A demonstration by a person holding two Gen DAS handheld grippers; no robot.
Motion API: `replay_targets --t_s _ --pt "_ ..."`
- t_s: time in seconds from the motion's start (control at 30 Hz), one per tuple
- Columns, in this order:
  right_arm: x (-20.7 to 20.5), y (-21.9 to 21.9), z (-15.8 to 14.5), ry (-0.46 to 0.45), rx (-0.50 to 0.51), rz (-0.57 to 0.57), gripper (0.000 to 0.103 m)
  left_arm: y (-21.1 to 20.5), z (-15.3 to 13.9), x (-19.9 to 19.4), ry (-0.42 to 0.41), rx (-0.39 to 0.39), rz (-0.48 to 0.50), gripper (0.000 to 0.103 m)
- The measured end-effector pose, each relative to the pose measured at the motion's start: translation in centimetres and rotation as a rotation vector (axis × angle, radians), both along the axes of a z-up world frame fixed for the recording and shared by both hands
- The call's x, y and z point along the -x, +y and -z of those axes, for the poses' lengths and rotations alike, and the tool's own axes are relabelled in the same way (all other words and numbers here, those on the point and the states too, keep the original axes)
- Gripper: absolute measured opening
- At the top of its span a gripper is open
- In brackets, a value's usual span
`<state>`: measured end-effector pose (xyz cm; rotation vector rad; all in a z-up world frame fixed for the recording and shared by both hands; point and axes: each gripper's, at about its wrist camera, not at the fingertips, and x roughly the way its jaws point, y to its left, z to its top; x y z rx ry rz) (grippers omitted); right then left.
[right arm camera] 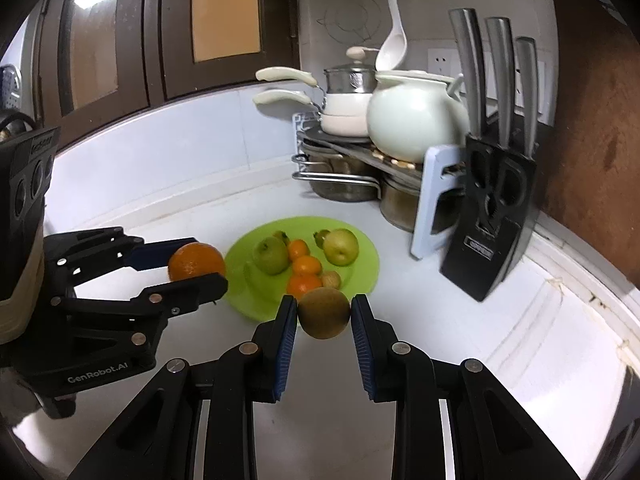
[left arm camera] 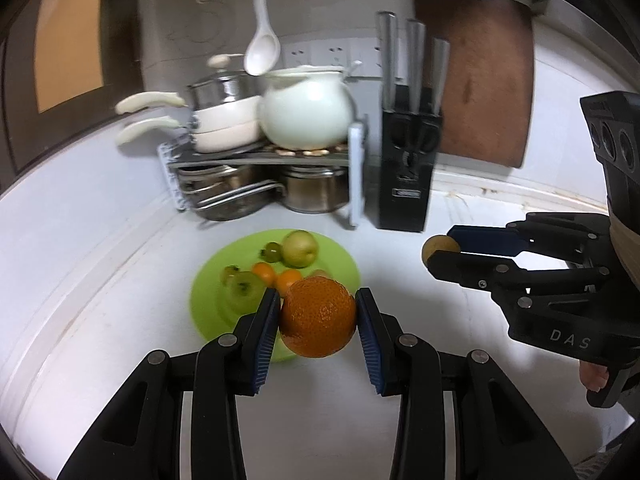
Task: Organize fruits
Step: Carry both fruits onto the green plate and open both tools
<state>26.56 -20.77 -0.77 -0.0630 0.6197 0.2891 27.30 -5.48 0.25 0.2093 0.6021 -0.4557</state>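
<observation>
A green plate [left arm camera: 208, 296] [right arm camera: 360, 272] lies on the white counter and holds green apples [left arm camera: 300, 247] [right arm camera: 341, 246], small oranges [left arm camera: 264, 273] [right arm camera: 307, 266] and other small fruit. My left gripper [left arm camera: 318, 316] [right arm camera: 192, 262] is shut on a large orange [left arm camera: 318, 316] [right arm camera: 196, 260], held above the plate's near edge. My right gripper [right arm camera: 324, 318] [left arm camera: 442, 252] is shut on a brown kiwi [right arm camera: 324, 312] [left arm camera: 440, 247], held in the air just right of the plate.
A pot rack [left arm camera: 272, 156] [right arm camera: 360, 160] with white pots and a white kettle [left arm camera: 306, 112] stands behind the plate. A black knife block [left arm camera: 408, 168] [right arm camera: 492, 208] and a brown cutting board [left arm camera: 484, 80] stand at the right. Dark cabinets [right arm camera: 120, 40] are behind.
</observation>
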Motion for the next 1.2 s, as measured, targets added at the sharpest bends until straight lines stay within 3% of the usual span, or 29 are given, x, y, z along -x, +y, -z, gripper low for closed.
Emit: replay_targets --t_s 0.6,1.2 --pt "-7.0 4.4 0.2 0.022 -0.014 -0.107 0.029 4.3 -0.4 -6.0 0.047 0.023 -0.15 0.038" --pt "-15.4 5.9 2.5 0.099 -0.02 -0.108 0.029 4.9 2.8 -13.5 0.161 0.022 -0.2 0.038"
